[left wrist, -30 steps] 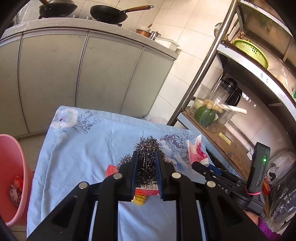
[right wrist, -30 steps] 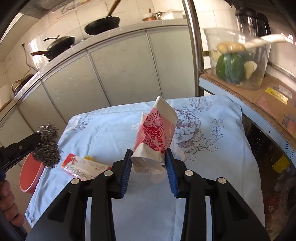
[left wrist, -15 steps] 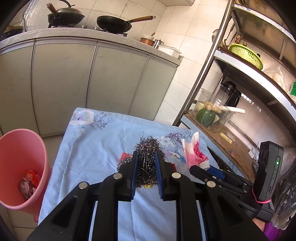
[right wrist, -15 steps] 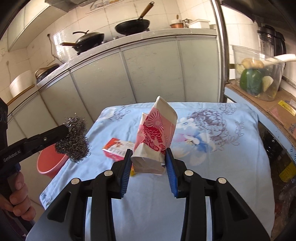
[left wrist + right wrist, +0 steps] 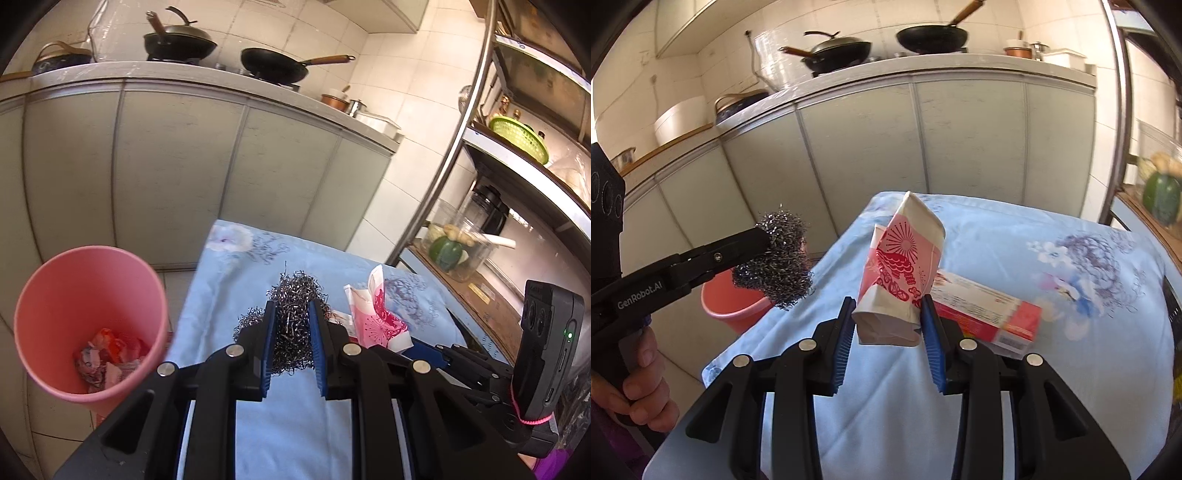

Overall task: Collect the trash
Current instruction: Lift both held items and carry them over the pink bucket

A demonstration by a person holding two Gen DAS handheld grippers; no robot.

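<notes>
left gripper: clamped on steel wool, near pink bin | right gripper: clamped on paper bag above table, red box lying beside

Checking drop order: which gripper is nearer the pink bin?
Left. The left gripper, shut on the steel wool, is over the table edge beside the pink bin. The right gripper, holding the paper bag, is farther in over the table.

One scourer, one paper bag, one red box, one pink bin. Two claws: left, right. Two woks sit on the counter, plus one green basket.
</notes>
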